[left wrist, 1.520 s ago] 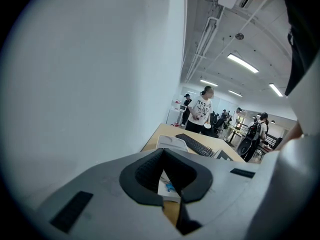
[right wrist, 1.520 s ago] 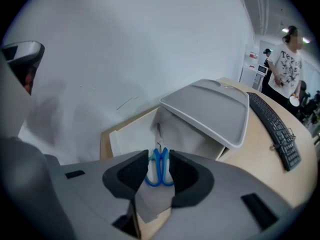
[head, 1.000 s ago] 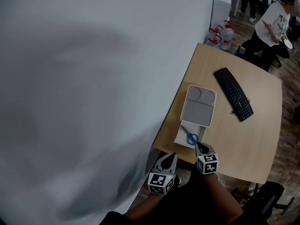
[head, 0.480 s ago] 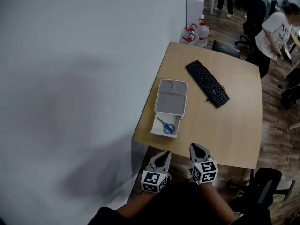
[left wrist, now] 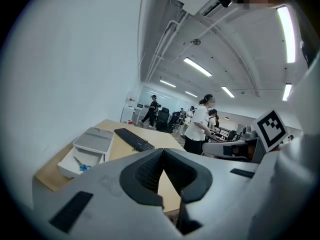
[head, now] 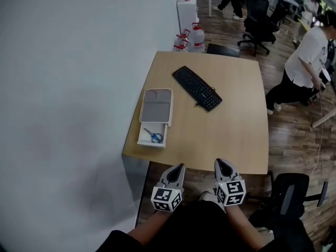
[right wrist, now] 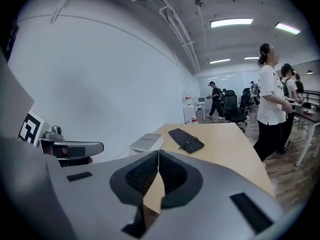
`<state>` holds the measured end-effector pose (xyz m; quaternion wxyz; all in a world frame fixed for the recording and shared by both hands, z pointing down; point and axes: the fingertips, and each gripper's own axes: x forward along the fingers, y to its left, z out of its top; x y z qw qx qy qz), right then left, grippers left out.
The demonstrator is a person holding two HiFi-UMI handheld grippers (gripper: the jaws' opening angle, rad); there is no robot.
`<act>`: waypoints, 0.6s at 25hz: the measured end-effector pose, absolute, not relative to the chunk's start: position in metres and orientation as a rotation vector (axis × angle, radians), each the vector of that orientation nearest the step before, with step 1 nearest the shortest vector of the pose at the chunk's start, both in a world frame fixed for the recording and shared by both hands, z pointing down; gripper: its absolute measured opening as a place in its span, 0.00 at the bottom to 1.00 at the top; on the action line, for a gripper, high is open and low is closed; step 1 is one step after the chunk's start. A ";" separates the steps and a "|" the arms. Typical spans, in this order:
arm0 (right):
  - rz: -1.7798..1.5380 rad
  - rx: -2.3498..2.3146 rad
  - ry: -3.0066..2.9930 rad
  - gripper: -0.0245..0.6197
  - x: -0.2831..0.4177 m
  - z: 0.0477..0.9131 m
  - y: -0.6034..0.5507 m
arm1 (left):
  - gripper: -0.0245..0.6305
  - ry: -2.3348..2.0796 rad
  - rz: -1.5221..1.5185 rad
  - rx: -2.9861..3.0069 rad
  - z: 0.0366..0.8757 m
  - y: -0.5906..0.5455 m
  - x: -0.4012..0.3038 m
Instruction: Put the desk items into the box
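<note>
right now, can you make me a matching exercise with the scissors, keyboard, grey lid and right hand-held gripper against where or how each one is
Column one:
1. scissors
2. keyboard
3. grey lid
4. right hand-held gripper

Column two:
a. shut, nothing between its jaws
b. inside the open part of the white box
c. on the bare desk, apart from the box
d. over the box's far end

Pairs: 1-b, 2-c, 3-d, 4-a
</note>
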<state>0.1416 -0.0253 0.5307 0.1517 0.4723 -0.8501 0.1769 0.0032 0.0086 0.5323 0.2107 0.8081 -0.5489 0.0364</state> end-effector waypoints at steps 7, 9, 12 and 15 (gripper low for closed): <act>0.454 1.567 -2.362 0.14 0.238 0.513 -0.004 | 0.06 -1.485 0.075 2.361 0.505 0.001 0.074; 0.432 1.619 -2.343 0.14 0.258 0.505 -0.005 | 0.06 -1.467 0.069 2.393 0.497 -0.003 0.084; 0.393 1.689 -2.321 0.14 0.280 0.493 -0.013 | 0.06 -1.461 0.061 2.430 0.488 -0.016 0.087; 0.367 1.730 -2.302 0.13 0.298 0.484 -0.015 | 0.06 -1.480 0.041 2.438 0.480 -0.027 0.088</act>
